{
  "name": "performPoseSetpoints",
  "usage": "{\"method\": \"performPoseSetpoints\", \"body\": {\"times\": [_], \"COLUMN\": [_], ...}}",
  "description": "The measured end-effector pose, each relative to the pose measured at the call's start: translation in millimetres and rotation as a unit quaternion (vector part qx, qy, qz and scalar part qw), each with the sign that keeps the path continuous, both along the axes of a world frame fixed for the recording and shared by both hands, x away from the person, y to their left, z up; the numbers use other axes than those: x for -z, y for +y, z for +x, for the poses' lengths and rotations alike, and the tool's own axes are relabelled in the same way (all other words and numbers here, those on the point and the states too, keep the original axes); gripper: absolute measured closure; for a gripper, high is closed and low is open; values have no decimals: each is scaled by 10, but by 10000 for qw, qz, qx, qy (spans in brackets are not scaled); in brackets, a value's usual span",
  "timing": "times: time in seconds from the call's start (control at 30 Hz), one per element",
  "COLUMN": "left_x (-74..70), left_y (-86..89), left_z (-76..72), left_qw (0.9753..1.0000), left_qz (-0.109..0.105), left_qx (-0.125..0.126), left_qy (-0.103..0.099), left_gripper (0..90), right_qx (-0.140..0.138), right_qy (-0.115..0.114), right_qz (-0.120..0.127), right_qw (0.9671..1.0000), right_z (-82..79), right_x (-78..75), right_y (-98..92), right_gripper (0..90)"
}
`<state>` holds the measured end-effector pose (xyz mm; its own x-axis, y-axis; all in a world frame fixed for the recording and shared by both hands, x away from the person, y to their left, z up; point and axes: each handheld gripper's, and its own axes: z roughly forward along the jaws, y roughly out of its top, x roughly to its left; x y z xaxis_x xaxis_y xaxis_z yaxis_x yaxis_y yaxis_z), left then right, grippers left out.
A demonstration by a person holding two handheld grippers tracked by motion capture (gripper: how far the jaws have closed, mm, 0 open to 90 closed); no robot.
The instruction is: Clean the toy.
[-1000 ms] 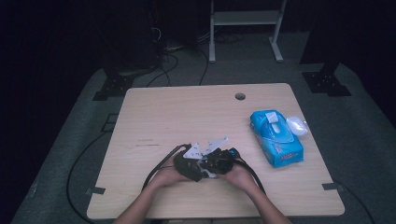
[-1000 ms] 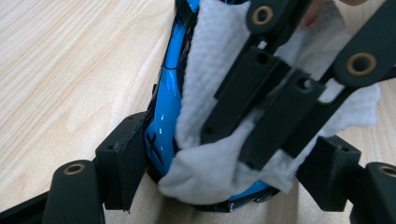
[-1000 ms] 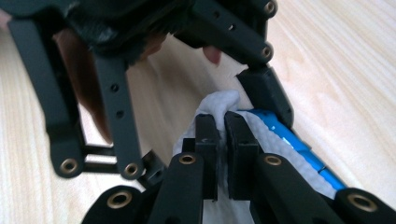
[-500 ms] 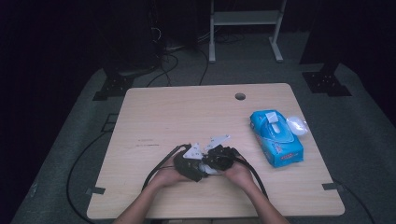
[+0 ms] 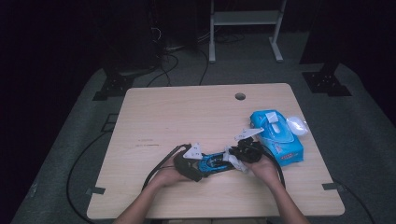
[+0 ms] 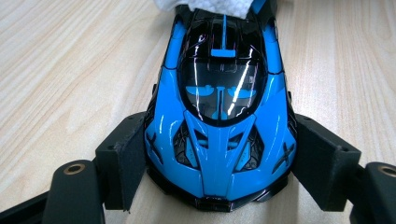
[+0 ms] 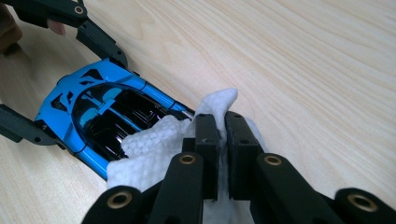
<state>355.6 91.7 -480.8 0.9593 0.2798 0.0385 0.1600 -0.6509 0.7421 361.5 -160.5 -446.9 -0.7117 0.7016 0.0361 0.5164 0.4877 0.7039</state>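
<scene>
A glossy blue and black toy car point(image 6: 219, 112) lies on the wooden table point(image 5: 187, 116), near its front edge. My left gripper point(image 6: 219, 161) is shut on the car's nose, one jaw on each flank. My right gripper point(image 7: 222, 126) is shut on a white wipe point(image 7: 149, 149), which rests against the car's point(image 7: 107, 112) rear end. In the high view the two grippers face each other, the left gripper point(image 5: 198, 164) at the left of the car point(image 5: 212, 163) and the right gripper point(image 5: 236, 156) at its right, with the wipe point(image 5: 233, 161) between.
A blue pack of wet wipes point(image 5: 276, 135) lies at the table's right side, with a white lump point(image 5: 296, 123) beside it. A round cable hole point(image 5: 240, 96) sits near the far edge. Black cables point(image 5: 161, 163) trail from the grippers off the front edge.
Both hands stay near the front middle of the table. The right gripper with the wipe has shifted slightly to the right along the car; the left holds still.
</scene>
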Motion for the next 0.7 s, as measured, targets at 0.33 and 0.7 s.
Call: {"method": "performPoseSetpoints", "body": {"times": [0.33, 0.7], "left_x": [-4, -26], "left_y": [5, -18], "left_z": [4, -7], "left_qw": [10000, 9999], "left_qz": [12, 128], "left_qx": [18, -34], "left_qy": [7, 0], "left_gripper": [254, 250], "right_qx": [-621, -511], "right_qy": [137, 315], "right_qz": [435, 665], "right_qw": [9970, 9960], "right_z": [-112, -269], "right_x": [-76, 28], "right_y": [0, -275], "right_gripper": [841, 840]}}
